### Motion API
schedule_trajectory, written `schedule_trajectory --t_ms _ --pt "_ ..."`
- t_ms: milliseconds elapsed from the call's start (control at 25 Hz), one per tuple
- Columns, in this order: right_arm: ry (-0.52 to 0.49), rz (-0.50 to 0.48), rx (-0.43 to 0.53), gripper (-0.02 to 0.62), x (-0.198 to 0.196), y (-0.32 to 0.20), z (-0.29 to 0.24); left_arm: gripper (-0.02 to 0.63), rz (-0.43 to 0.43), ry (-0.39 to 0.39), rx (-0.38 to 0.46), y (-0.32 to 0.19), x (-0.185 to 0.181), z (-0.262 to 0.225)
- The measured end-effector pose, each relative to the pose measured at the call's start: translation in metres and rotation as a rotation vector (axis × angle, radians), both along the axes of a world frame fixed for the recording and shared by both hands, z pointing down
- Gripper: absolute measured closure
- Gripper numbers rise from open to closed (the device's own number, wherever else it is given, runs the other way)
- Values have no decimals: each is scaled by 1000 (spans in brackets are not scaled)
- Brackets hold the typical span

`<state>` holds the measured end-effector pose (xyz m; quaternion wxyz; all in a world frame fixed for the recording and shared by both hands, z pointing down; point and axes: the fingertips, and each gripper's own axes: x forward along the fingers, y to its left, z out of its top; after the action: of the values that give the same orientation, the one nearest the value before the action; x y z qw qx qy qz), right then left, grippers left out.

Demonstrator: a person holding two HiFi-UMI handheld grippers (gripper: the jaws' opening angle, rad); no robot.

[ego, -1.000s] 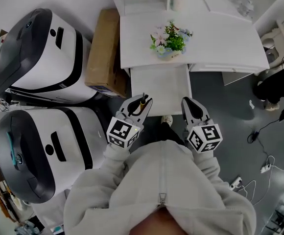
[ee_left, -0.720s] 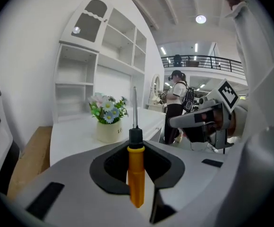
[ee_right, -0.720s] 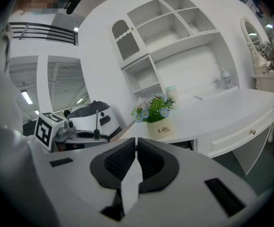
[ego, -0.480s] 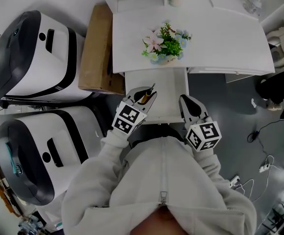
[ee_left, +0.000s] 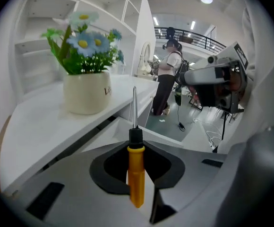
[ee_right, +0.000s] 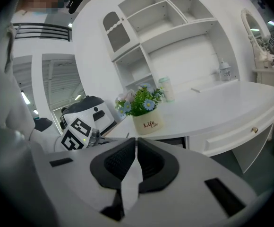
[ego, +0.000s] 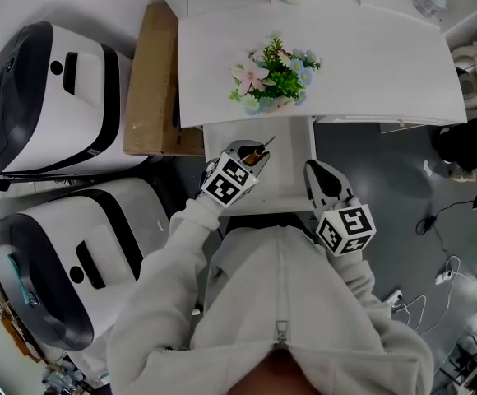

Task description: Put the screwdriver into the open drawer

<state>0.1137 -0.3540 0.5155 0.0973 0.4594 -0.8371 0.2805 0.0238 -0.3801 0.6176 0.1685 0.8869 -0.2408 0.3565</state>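
Observation:
The screwdriver has a yellow handle, a black collar and a thin steel shaft that points ahead. My left gripper is shut on its handle. In the head view the left gripper is over the left part of the open white drawer, with the screwdriver tip pointing towards the desk. My right gripper hangs by the drawer's right front corner. In its own view the right gripper has its jaws together with nothing between them.
A flower pot stands on the white desk just above the drawer. A cardboard box and two white-and-black machines stand at the left. Cables lie on the grey floor at the right. A person stands far off.
My left gripper has carried the screwdriver forward and down, from in front of the drawer to over it. The right gripper has shifted a little forward.

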Motion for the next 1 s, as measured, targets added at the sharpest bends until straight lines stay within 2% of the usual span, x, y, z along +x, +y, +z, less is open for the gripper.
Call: schedule_trajectory --t_ms 200,440,640,1000 --pt "22 27 -41 557 9 1 15 535 70 -64 -75 -4 8 50" --pt "38 45 -84 557 13 2 29 535 51 -155 -61 -30 5 96" --pt "52 57 -97 557 16 1 36 535 72 -221 -80 -37 3 128" --pt "55 72 -112 557 15 -1 45 534 104 -281 -92 -44 7 156"
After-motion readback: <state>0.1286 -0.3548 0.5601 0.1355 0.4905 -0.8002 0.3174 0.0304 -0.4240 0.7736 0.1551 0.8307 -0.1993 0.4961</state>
